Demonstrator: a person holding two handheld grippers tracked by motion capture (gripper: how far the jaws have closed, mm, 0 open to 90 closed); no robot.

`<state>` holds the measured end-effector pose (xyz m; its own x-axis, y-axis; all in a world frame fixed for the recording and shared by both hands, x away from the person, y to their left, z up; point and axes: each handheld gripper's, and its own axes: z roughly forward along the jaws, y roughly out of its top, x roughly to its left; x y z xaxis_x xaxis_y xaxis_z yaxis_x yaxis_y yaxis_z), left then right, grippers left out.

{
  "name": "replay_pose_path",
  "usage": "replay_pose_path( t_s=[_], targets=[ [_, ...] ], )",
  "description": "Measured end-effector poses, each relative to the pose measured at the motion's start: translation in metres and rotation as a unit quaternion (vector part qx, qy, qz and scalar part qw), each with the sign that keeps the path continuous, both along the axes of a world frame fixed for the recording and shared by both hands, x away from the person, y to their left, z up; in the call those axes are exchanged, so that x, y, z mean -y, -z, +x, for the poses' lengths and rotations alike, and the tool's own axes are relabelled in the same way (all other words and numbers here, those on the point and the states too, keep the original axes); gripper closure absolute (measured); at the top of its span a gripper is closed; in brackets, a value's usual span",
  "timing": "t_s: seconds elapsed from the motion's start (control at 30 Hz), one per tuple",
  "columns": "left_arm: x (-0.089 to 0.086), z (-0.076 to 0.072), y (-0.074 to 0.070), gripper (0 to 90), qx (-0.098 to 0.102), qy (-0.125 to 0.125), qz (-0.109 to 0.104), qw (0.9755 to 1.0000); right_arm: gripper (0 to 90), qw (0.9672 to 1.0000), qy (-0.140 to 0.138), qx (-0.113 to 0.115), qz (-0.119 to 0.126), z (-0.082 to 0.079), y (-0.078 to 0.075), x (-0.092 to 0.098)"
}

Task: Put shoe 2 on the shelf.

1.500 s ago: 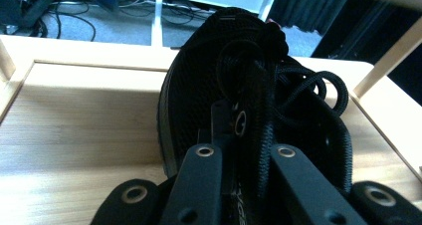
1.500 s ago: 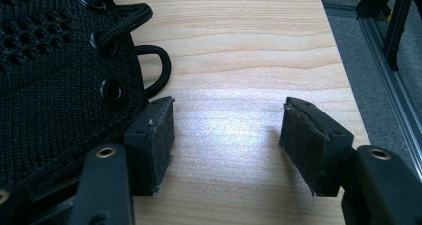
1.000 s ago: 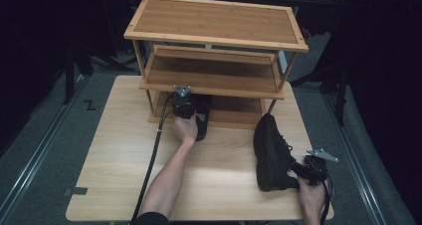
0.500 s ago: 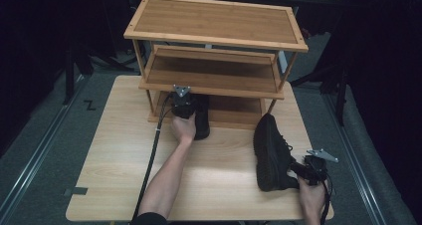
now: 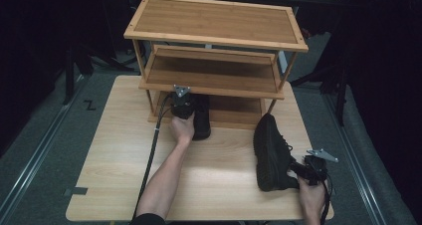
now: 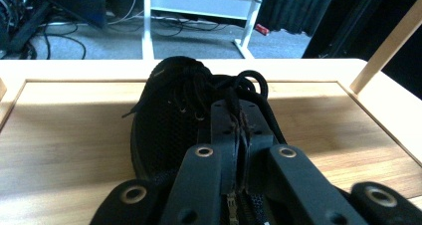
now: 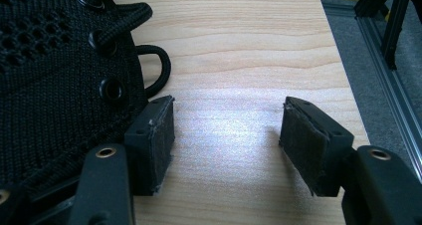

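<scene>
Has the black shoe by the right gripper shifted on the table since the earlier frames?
No. The black shoe lies at the same spot relative to the rack's right leg.

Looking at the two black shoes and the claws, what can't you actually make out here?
- High view: the left claw tips, hidden by the hand and rack shelf.
- Left gripper view: the rear of the shoe on the rack, covered by the claw.
- Right gripper view: most of the shoe on the table, cut off by the left edge.

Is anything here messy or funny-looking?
One thing: the black shoe near the table's right edge lies tipped on its side beside the open right hand-held gripper, not standing on its sole. The other shoe sits upright at the rack's bottom shelf, with the left hand-held gripper shut on it.
</scene>
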<state>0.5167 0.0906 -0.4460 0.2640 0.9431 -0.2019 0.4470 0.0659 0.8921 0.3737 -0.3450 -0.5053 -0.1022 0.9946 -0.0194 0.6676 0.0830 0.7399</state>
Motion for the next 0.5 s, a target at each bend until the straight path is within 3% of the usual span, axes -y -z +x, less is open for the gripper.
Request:
replay_pose_path(
  t_s=[0.13,0.2,0.27,0.43,0.5],
  targets=[
    [-0.001,0.000,0.002,87.2,0.007,0.013,0.021,0.9997,38.4,1.0000,0.000,0.000,0.000,0.000,0.000,0.000],
    [-0.002,0.000,0.002,85.6,0.007,0.012,0.016,0.9998,38.4,1.0000,0.000,0.000,0.000,0.000,0.000,0.000],
    [-0.003,0.000,0.001,78.4,0.005,0.008,0.016,0.9998,38.4,1.0000,0.000,0.000,0.000,0.000,0.000,0.000],
    [-0.006,-0.003,0.001,65.3,-0.005,0.013,0.048,0.9987,38.4,1.0000,0.000,0.000,0.000,0.000,0.000,0.000],
    [-0.010,-0.005,-0.001,60.6,-0.010,0.014,0.048,0.9987,38.4,1.0000,0.000,0.000,0.001,0.000,0.000,0.000]
  ],
)
